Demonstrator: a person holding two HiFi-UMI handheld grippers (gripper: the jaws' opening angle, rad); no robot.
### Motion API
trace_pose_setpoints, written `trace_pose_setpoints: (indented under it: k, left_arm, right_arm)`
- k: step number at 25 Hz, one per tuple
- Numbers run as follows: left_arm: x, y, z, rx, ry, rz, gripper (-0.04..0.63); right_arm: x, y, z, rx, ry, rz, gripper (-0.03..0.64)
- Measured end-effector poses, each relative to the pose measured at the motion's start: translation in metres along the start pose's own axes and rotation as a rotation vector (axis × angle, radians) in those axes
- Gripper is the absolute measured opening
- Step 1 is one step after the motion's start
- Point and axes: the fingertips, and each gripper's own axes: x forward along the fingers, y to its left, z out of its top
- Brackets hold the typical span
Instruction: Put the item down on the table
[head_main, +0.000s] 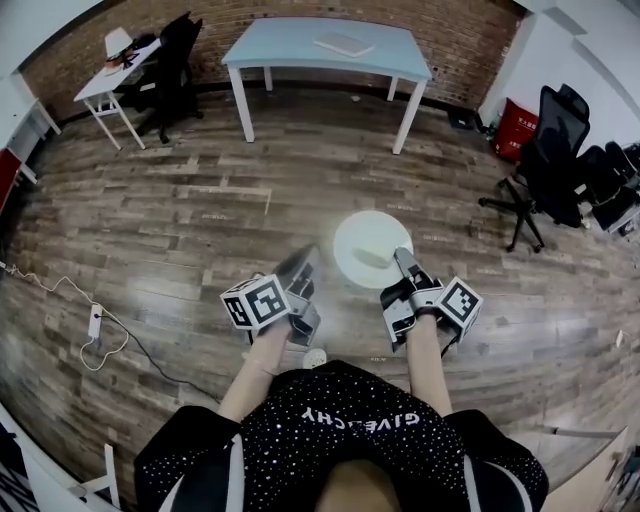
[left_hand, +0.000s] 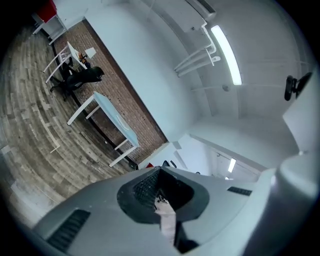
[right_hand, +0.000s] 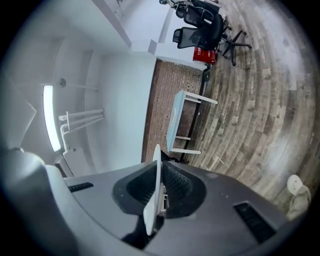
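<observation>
right gripper (right_hand: 159, 174): jaws clamped on the rim of a white round plate (head_main: 368, 248). Its own view shows the plate edge-on, a thin white blade pinched between the ribbed pads. The gripper points level.

In the head view the plate sticks out from the jaws toward 11 o'clock, face up. It is held in front of the person (head_main: 340, 440), over the wood floor (head_main: 200, 220).

left gripper (left_hand: 160, 171): jaws together, pointing level. A small pale sliver shows low at the seam between them; can't tell what it is. In the head view this gripper is motion-blurred and sits just beside the plate at its 8 o'clock. Whether it touches the rim, can't tell.

The plate is not on the table. The light-blue table (head_main: 290, 45) stands at 12 o'clock in the head view, against the brick wall (head_main: 250, 15) and well apart from the plate. A flat white thing (head_main: 343, 44) lies on its top.

Other items, head view:
- 10 o'clock: small white desk (head_main: 115, 75) with a black chair (head_main: 175, 60) beside it
- 2 to 3 o'clock: black office chairs (head_main: 555, 150), with a red bin (head_main: 515, 130) near them by the wall
- 8 o'clock: white power strip (head_main: 95, 320) on the floor, cable trailing off both ends
</observation>
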Motion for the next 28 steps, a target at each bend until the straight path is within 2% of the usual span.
trace_pose_setpoints:
  k: [9, 18, 23, 28]
  left_arm:
    - [0.044, 0.039, 0.028, -0.005, 0.035, -0.001, 0.011]
    - [0.070, 0.069, 0.038, -0.030, 0.060, 0.012, 0.011]
    - [0.091, 0.072, 0.043, -0.003, 0.059, 0.028, 0.011]
    - [0.125, 0.092, 0.055, 0.007, 0.070, 0.051, 0.011]
  right_arm:
    - [0.058, -0.013, 0.018, 0.024, -0.018, -0.018, 0.031]
    - [0.075, -0.027, 0.036, 0.039, -0.066, -0.047, 0.031]
    - [0.085, -0.037, 0.059, 0.059, -0.081, -0.067, 0.031]
    - [0.128, -0.039, 0.090, 0.055, -0.067, -0.038, 0.031]
